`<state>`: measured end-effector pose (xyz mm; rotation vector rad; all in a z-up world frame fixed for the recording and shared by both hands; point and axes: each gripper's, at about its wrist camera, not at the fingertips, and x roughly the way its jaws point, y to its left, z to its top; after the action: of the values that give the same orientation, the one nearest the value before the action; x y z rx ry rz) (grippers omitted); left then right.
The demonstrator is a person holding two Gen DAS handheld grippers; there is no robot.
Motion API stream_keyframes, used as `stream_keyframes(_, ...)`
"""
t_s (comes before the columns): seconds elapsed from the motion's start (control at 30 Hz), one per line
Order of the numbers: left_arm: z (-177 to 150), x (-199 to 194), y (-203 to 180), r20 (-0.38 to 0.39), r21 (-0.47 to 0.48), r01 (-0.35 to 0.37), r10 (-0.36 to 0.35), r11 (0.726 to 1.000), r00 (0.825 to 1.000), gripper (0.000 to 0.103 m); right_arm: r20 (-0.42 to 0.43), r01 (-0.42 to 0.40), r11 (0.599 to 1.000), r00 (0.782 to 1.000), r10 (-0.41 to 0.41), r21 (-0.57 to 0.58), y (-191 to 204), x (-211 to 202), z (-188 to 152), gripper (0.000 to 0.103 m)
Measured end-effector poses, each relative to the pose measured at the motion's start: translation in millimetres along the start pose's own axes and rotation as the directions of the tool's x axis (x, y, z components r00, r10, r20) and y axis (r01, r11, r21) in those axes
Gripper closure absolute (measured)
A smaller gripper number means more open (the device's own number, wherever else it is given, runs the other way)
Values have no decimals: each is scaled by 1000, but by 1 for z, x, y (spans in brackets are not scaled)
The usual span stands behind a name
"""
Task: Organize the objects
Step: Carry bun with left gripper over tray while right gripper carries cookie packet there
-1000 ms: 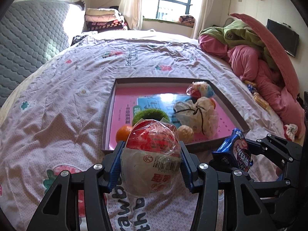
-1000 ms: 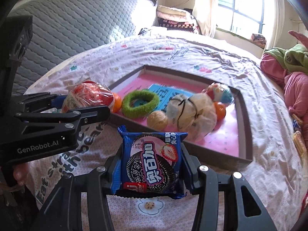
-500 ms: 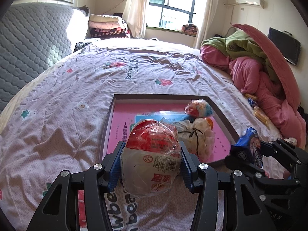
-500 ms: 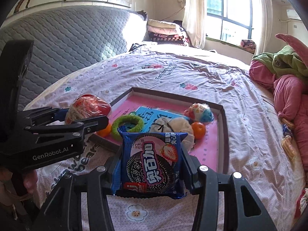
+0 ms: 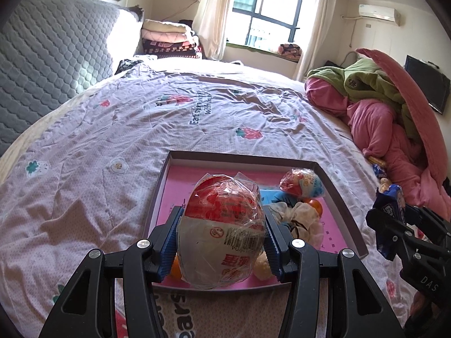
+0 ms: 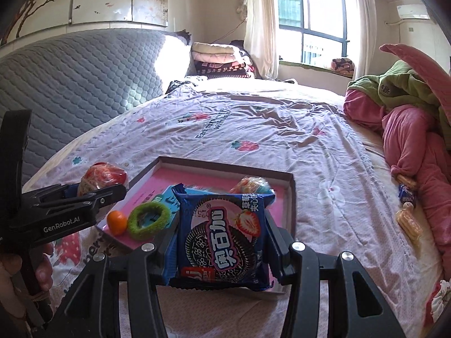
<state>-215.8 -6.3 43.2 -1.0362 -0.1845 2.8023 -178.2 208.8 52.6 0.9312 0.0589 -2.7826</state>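
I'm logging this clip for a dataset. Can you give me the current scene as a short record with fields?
setting: bed with strawberry-print cover
left gripper: shut on wrapped red-and-white egg
right gripper: shut on blue cookie packet
tray: pink-floored, on the bed
in tray: small orange, green ring, second wrapped egg, cloth pouch

Bed (image 5: 141,129): strawberry-print quilt | headboard (image 5: 50,64): grey, quilted | folded blankets (image 5: 169,38): stacked near window (image 5: 270,11) | pink and green bedding (image 5: 377,107): heaped at right
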Motion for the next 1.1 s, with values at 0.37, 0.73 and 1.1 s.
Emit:
stream_keyframes(0.37, 1, 24, -11, -21, -8, -4, 4, 1000, 1000, 48, -12, 18, 1000, 1000, -18, 8, -17, 16, -6, 52)
stream_keyframes(0.73, -12, 53, -18, -77, 33, -53, 55, 998, 996, 48, -59, 20, 1000, 998, -20, 12, -20, 47, -17, 52)
stream_keyframes(1.1, -22, 66, -20, -115, 63, -60, 67, 996, 991, 48, -107, 27, 1000, 994, -28, -2, -17, 68, -32, 52)
